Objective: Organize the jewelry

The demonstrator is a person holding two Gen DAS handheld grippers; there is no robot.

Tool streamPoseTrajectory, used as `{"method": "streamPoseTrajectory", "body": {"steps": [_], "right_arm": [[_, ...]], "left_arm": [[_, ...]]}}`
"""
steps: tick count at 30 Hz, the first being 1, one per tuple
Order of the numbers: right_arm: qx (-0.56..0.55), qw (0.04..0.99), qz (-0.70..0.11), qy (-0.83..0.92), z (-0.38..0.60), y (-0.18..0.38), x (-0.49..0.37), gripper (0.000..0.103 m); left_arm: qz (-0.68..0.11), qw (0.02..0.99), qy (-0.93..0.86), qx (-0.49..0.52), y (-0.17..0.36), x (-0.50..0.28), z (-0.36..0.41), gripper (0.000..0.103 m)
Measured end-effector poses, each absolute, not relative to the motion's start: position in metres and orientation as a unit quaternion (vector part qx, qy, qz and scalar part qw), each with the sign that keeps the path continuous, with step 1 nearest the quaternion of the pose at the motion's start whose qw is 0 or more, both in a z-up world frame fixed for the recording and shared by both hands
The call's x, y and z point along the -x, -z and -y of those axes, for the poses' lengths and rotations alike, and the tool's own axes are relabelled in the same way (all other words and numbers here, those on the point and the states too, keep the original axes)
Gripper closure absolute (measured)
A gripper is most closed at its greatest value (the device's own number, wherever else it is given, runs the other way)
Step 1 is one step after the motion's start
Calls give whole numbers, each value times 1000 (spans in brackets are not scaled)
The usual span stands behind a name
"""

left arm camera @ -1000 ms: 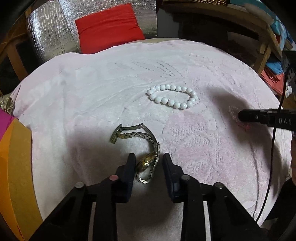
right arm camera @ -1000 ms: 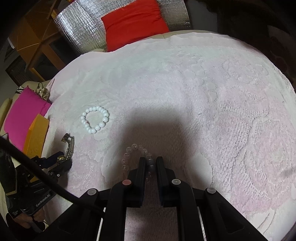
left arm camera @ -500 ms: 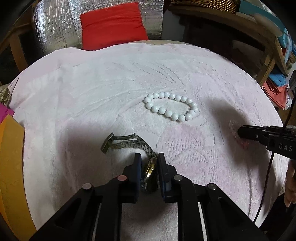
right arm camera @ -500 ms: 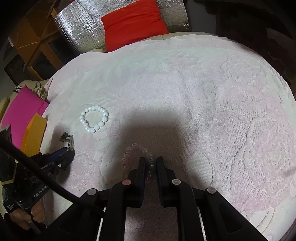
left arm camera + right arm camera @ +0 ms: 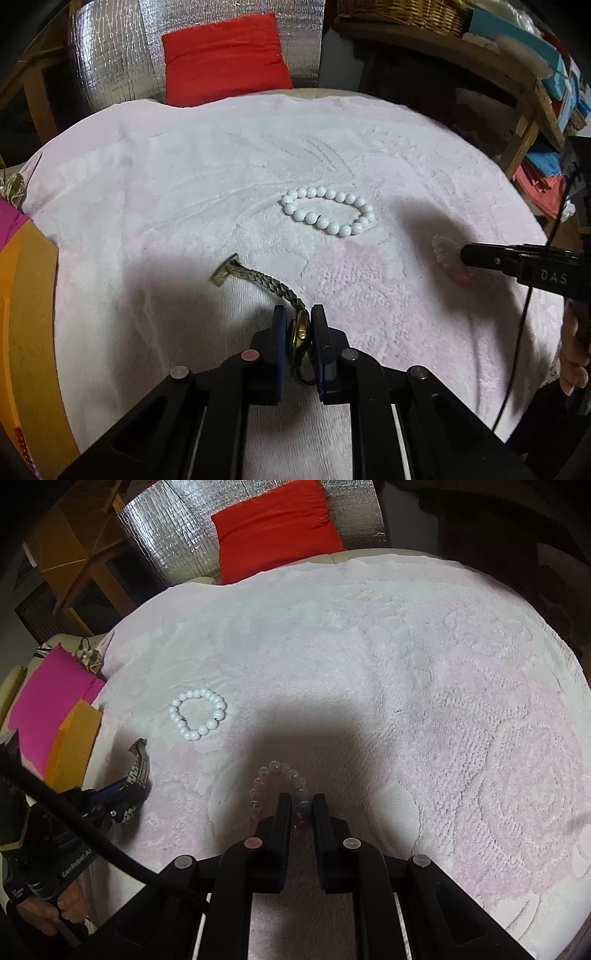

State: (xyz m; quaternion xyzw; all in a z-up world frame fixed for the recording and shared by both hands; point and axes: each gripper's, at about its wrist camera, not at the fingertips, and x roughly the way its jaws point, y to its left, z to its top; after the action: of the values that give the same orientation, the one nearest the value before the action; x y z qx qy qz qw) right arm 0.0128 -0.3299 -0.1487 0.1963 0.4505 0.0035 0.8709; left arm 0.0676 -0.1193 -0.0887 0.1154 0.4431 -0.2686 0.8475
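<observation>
My left gripper (image 5: 298,320) is shut on the case of a gold watch (image 5: 300,332); its metal band (image 5: 258,278) trails forward-left over the pale pink towel (image 5: 184,184). A white bead bracelet (image 5: 328,215) lies beyond it. My right gripper (image 5: 300,806) is shut on a clear pink bead bracelet (image 5: 275,779), whose loop rests on the towel ahead of the fingers. In the left wrist view the right gripper (image 5: 467,254) shows at the right edge on that bracelet (image 5: 441,253). In the right wrist view the white bracelet (image 5: 197,713) and the watch band (image 5: 139,762) lie to the left.
A red cushion (image 5: 221,55) and silver quilted fabric (image 5: 110,55) sit beyond the towel. An orange box (image 5: 72,742) and a magenta sheet (image 5: 48,698) lie along the towel's left edge. Wooden shelves with folded items (image 5: 546,85) stand at the right.
My left gripper closed on the watch case and turned it on edge; the band has straightened and shifted. My right gripper stayed shut on the clear bracelet.
</observation>
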Motion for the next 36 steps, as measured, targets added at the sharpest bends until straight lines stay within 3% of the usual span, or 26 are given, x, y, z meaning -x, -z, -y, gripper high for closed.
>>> {"method": "streamPoseTrajectory", "body": {"steps": [6,11,13,15,16,20,22,23,25,26,27,28,29,31,32,33,35,36], "right_arm": [[-219,876,-429,3,347,137,-8,91],[-231,856,-462,1,348,150,-12,88],[-224,854,-469,-2,344,152,-14,75],[-218,859,-463,-10,339,149,-12,44],[-212,863,-458,-11,335,147,-12,38],[-168,876,-453,-7,320,147,-11,34],[-144,875,-462,-2,312,153,-13,36],[-120,880,-459,9,306,154,-13,42],[-55,889,-454,28,290,155,-14,59],[-38,893,-448,26,285,154,-12,74],[-31,894,-446,21,282,154,-11,82],[-18,897,-441,25,279,153,-9,82],[-12,899,-437,30,277,152,-8,87],[-26,901,-432,35,283,149,-6,88],[-40,903,-426,36,289,146,-4,88],[-55,906,-419,35,295,142,-2,94],[-79,910,-405,37,307,135,0,94],[-96,911,-401,35,314,132,2,94]], "left_arm": [[-426,856,277,-92,72,-57,107,92],[-420,858,282,-93,68,-55,106,94],[-426,855,279,-96,71,-57,107,94],[-425,856,276,-106,72,-56,107,94],[-423,857,272,-110,72,-56,105,94],[-430,855,268,-113,75,-57,99,93],[-438,851,266,-115,79,-58,96,93],[-442,850,263,-114,80,-60,94,92],[-447,848,262,-109,82,-62,92,89],[-449,848,261,-106,82,-63,91,82],[-450,849,259,-103,82,-63,90,79],[-450,849,259,-101,81,-63,89,74],[-450,848,262,-98,81,-63,89,72],[-450,846,269,-94,80,-63,90,70],[-451,844,276,-92,80,-62,92,65],[-451,842,280,-92,80,-62,93,60],[-451,841,281,-100,81,-61,100,41],[-451,840,282,-103,83,-61,103,40]]}}
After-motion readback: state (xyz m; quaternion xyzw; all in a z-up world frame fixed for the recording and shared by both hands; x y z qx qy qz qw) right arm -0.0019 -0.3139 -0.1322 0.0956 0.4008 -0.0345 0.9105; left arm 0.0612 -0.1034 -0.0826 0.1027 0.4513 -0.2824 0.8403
